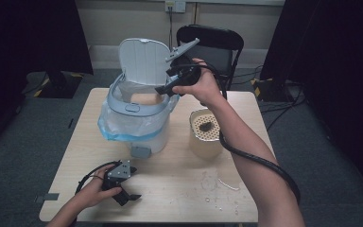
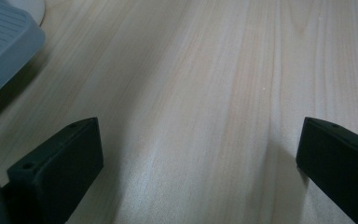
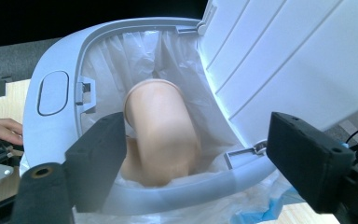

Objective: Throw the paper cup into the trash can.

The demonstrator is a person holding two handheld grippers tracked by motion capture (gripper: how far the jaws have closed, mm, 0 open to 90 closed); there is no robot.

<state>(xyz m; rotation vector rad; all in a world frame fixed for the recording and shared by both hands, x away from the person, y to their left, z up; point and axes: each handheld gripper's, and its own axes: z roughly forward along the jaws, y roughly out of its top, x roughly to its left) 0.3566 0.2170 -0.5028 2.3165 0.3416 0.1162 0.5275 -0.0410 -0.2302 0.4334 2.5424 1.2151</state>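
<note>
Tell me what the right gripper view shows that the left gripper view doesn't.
The right gripper view looks down into the open bin, with its white liner bag, raised lid and a beige paper cup lying inside; the right gripper hangs open above it. The left gripper view looks along the bare table past the bin's grey pedal, with the left gripper open and holding nothing. Both show a pair of black jaws set wide apart and some of the pale wooden tabletop.

Matt pale wood table, smooth plastic bin, thin glossy plastic liner.
</note>
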